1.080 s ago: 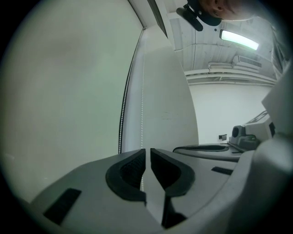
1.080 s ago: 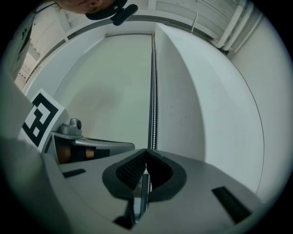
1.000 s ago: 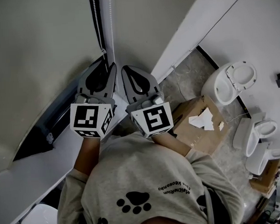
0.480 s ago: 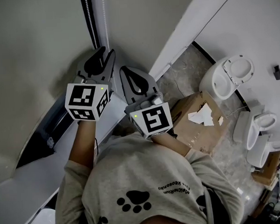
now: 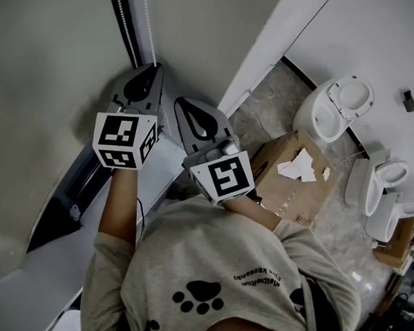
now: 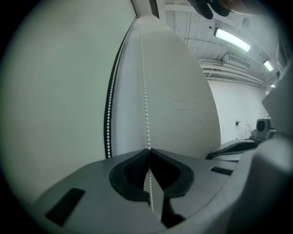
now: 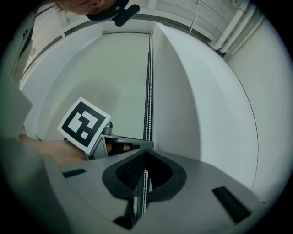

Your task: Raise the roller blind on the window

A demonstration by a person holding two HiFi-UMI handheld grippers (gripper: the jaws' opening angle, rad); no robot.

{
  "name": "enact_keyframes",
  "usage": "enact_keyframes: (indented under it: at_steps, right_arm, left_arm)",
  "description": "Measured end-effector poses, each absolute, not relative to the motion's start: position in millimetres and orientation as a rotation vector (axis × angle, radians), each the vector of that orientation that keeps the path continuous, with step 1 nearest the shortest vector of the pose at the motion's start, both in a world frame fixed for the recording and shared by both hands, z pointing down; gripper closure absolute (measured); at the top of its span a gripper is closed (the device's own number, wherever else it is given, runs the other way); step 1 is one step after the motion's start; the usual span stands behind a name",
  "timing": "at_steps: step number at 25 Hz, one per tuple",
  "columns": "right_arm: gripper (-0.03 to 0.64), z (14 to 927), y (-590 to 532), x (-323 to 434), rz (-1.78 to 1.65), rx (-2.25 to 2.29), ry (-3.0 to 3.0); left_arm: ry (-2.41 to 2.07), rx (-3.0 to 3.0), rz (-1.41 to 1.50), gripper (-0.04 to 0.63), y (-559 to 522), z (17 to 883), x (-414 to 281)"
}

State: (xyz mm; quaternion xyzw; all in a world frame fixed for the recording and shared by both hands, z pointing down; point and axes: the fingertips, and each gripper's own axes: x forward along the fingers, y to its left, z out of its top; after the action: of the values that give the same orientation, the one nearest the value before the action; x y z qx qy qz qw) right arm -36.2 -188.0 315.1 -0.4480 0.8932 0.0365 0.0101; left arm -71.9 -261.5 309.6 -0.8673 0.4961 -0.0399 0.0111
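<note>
With the roller blind lowered at 10 o'clock, the left gripper, jaws having just been closing, pinches its bead chain at 11 o'clock of the right gripper, also pinching it, so pull straight, never releasing both.

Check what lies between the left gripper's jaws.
The bead chain; the left gripper has just been closing its jaws onto it, per the left gripper view.

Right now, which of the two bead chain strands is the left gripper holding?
The free-hanging strand in front of the white wall: the left gripper has just closed on it. The other strand runs beside the blind, untouched.
</note>
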Motion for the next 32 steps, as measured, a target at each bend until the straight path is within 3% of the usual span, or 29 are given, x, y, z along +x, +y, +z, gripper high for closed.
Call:
enact_keyframes:
  at_steps: [11, 15, 25, 32]
  right_arm:
    - [0.601, 277.1, -181.4, -53.5, 0.147, -1.176, 2.859]
    - [0.528, 253.1, -186.8, -62.7, 0.215, -1.153, 2.884]
    - [0.536, 204.7, -205.8, -87.5, 0.298, -1.083, 2.894]
    - [0.600, 193.0, -211.1, -86.5, 0.309, -1.047, 2.918]
  left_arm:
    - [1.475, -2.821, -0.072, 0.586, -228.1, 323.9, -65.9]
    - [1.468, -2.822, -0.055, 0.586, -218.8, 321.9, -68.5]
    - [1.450, -2.838, -0.041, 0.586, -208.6, 318.6, -71.3]
    - [1.436, -2.836, -0.063, 0.586, -206.5, 322.0, -60.9]
